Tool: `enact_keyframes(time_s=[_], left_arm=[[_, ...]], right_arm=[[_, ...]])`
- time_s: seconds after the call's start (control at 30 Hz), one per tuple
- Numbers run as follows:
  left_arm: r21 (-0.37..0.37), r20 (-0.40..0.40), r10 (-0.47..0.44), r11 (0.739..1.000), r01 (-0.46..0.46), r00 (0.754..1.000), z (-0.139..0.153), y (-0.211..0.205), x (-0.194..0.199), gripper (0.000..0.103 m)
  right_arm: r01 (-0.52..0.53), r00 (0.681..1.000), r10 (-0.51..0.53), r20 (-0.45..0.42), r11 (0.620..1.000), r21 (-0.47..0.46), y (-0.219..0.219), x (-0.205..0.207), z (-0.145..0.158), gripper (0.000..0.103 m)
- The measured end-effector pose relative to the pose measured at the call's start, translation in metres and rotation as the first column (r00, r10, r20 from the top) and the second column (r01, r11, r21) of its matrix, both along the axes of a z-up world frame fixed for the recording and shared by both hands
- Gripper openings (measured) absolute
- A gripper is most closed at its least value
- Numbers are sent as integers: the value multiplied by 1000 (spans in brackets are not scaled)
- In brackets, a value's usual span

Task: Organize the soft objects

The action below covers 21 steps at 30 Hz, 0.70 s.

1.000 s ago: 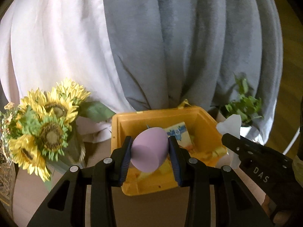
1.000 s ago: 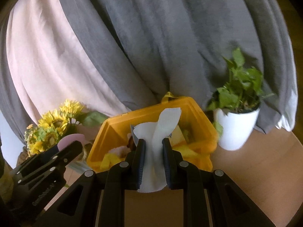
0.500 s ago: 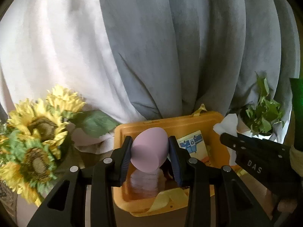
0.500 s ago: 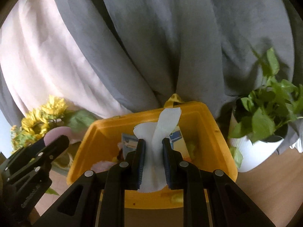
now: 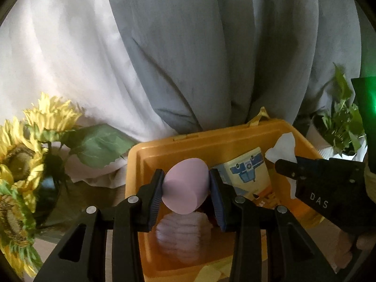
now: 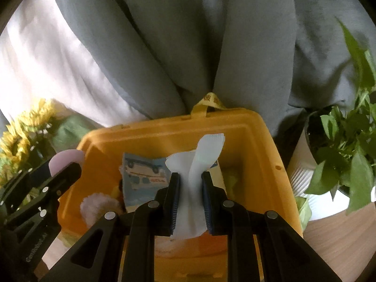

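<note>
Tongs fill the bottom of both views, each pair gripping something soft. In the left wrist view, the left tongs [image 5: 185, 189] sit low in the centre of the frame, their blue-lined pads pressed against the two sides of a lilac egg-shaped sponge [image 5: 185, 189], which is held above the open yellow bin [image 5: 164, 148]. Just below the sponge, inside the bin, lies a pale fluffy puff [image 5: 181, 232]. A printed packet [image 5: 246, 174] with a blue drawing leans against the bin's inner wall, right of the sponge. At the right edge of that frame the right tongs [image 5: 285, 164] reach in, with a bit of white tissue [image 5: 283, 148] showing past their tip.

In the right wrist view, the right tongs are clamped in the lower centre on the white tissue, whose twisted upper end stands up between the pads over the bin. The left tongs come in at the lower left with the lilac sponge at their tip.

Beyond the bin, sunflowers [image 5: 28, 145] stand at the left of the frame and a leafy plant in a white pot [image 6: 305, 188] at the right, on the wooden desk [image 6: 340, 235]. Grey and white curtains [image 5: 188, 47] fill the upper part of both views.
</note>
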State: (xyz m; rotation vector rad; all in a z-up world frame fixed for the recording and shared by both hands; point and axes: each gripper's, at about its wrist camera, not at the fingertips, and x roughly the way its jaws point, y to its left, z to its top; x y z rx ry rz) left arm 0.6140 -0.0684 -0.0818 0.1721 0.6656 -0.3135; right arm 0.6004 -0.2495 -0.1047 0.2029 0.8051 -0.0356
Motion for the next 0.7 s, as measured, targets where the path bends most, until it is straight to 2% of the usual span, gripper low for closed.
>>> enact_keyframes(time_s=[0.13,0.17,0.23,0.3,0.43,0.53,0.7], left_arm=[[7,-36,1,1000,-1,999,-8,-2,4,43],[9,-39,1,1000,0,999,-9,-2,3,49],[10,-40,1,1000,-1,999,-9,-1,1,53],[15,-33,5,1000,-5,999,-9,0,-1,58],[26,-26,9,1000,-9,1000,-5,3,-7,62],[40,-16,27,999,-26,1000,0,6,-12,63],[22,7,62,998,-62,998,17,18,-32,66]], right_arm=[[-10,1000,10,-22,1000,-22,1,9,-5,22],[-17,999,16,-34,1000,-22,1,11,-7,23],[-17,999,17,-45,1000,-14,-1,13,-10,37],[-13,999,13,-47,1000,-14,-1,12,-11,47],[-13,998,12,-54,1000,-22,0,9,-11,49],[-18,998,17,-63,1000,-15,0,8,-9,60],[-2,999,1,-46,1000,-16,3,-4,3,61]])
